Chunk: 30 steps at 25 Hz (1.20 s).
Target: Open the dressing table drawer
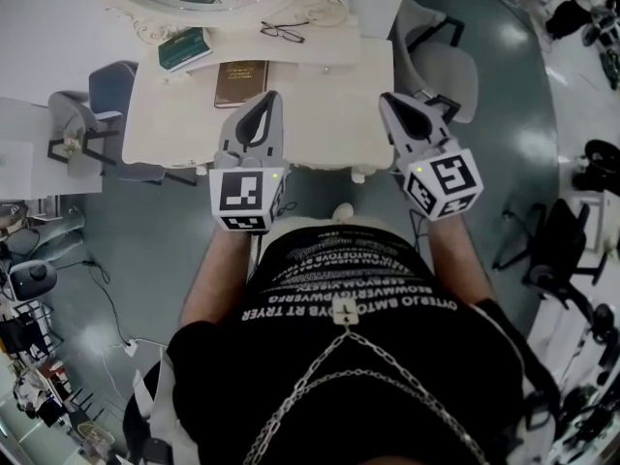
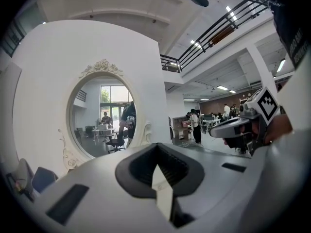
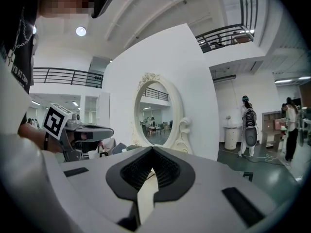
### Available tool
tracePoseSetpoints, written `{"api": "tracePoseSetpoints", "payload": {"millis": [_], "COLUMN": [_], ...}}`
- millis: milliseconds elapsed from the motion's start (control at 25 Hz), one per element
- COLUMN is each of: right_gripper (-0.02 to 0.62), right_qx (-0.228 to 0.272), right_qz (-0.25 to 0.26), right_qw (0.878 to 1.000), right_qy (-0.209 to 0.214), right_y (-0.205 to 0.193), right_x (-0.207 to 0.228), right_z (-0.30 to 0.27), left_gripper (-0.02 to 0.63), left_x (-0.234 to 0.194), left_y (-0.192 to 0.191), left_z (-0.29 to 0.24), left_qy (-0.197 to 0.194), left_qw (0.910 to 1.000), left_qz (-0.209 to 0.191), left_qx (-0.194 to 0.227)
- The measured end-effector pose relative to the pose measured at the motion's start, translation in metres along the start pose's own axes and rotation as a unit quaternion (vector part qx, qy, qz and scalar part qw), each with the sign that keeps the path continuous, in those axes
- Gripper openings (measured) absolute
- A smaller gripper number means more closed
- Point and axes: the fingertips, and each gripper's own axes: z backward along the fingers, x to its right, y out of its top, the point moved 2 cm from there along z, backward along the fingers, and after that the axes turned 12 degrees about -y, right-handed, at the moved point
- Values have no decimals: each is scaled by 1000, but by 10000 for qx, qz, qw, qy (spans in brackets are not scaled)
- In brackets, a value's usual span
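Left gripper (image 1: 269, 100): jaws closed together, empty, over the front edge of the dressing table worktop (image 1: 325, 95). Drawer front (image 1: 334, 167): beneath that edge, between both grippers. Right gripper (image 1: 390, 102): jaws closed together, empty.

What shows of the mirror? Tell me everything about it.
The mirror is oval and stands upright at the back of the table, in front of a white panel. Its frame looks white and carved, with a floral crest on top and scrolls low on the sides. The glass looks whole and reflects a bright hall with windows, chairs and people. The head view shows only its lower rim. It rests on the table; whether it touches the panel cannot be told.
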Motion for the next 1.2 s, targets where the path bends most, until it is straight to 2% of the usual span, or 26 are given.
{"api": "tracePoseSetpoints", "payload": {"millis": [320, 520, 880, 1200], "right_gripper": [2, 2, 2, 2], "right_qx": [-264, -557, -949, -1549], "right_qz": [-129, -281, -327, -435], "right_qw": [9992, 9978, 9949, 9868], "right_qy": [258, 241, -29, -203], "right_y": [-19, -40, -55, -86], "right_x": [1, -3, 4, 6], "right_z": [-23, -45, -98, -151], "left_gripper": [5, 5, 5, 5], "left_x": [-3, -17, -58, -109], "left_y": [-22, -37, -39, -59], "left_z": [-5, -8, -61, -99], "left_qy": [105, 86, -363, -535], "left_qw": [9994, 9986, 9979, 9959], "left_qz": [166, 218, 108, 259], "left_qx": [-291, -471, -518, -676]}}
